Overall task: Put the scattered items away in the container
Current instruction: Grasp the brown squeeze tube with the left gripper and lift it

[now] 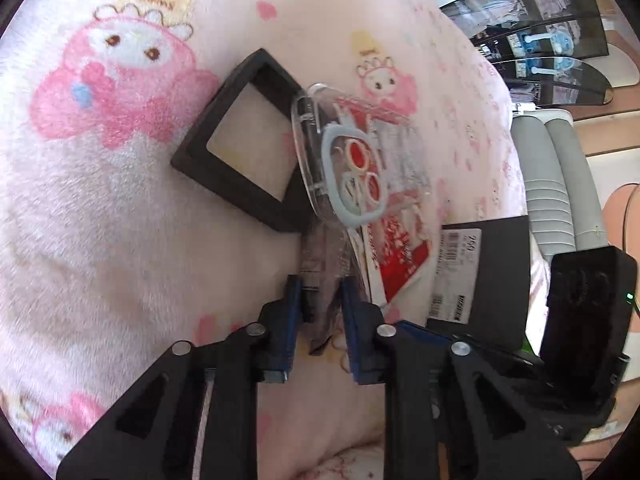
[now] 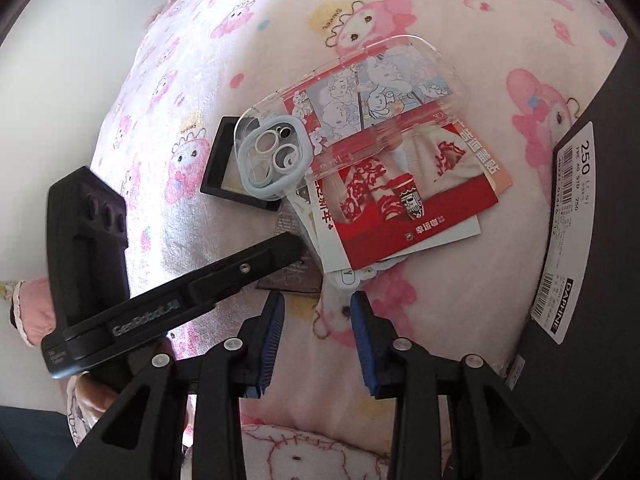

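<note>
A pile lies on the pink blanket: a clear phone case (image 1: 340, 160) (image 2: 352, 108) with a blue camera ring, a black square frame box (image 1: 244, 140) (image 2: 224, 160), red printed cards (image 1: 400, 256) (image 2: 404, 208) and a small dark translucent packet (image 1: 320, 276) (image 2: 292, 276). My left gripper (image 1: 320, 300) has its jaws closed around the dark packet's near end. It shows in the right wrist view (image 2: 280, 248) as a black body reaching into the pile. My right gripper (image 2: 318, 308) is open and empty, just short of the cards.
A black shoebox (image 2: 592, 240) (image 1: 488, 272) with a white barcode label stands at the right. The pink cartoon-print blanket (image 2: 440, 320) covers the whole surface. A grey ribbed object (image 1: 560, 184) and dark shelves (image 1: 540, 40) lie beyond the blanket's edge.
</note>
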A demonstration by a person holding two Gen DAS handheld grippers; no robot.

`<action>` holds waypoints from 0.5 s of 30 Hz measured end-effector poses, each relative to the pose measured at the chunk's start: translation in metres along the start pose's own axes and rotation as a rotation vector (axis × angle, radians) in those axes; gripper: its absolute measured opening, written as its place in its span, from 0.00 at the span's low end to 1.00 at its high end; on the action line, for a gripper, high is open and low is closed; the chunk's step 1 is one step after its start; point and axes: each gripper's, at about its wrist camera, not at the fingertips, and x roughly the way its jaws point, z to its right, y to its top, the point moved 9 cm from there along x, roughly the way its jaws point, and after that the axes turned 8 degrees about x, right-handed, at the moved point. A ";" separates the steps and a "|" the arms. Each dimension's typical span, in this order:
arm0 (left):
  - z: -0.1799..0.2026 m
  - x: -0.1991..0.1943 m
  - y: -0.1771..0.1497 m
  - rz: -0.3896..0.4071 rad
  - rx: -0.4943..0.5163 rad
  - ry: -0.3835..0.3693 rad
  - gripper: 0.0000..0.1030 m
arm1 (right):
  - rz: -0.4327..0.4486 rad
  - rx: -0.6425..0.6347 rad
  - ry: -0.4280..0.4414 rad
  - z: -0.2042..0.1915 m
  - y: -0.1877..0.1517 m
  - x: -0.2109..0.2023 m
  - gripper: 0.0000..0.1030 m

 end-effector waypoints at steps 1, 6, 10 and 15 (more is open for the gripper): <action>0.001 -0.006 -0.002 0.002 0.009 0.008 0.18 | 0.000 -0.005 0.002 -0.002 -0.002 -0.001 0.30; -0.013 -0.032 -0.018 -0.022 -0.001 0.008 0.18 | -0.032 -0.014 0.031 -0.007 -0.012 0.004 0.30; -0.025 -0.063 -0.043 0.011 -0.004 0.017 0.18 | -0.051 -0.011 0.037 -0.016 -0.015 0.016 0.29; -0.060 -0.090 -0.079 0.046 -0.095 0.053 0.25 | -0.040 -0.114 0.002 -0.030 -0.012 0.018 0.29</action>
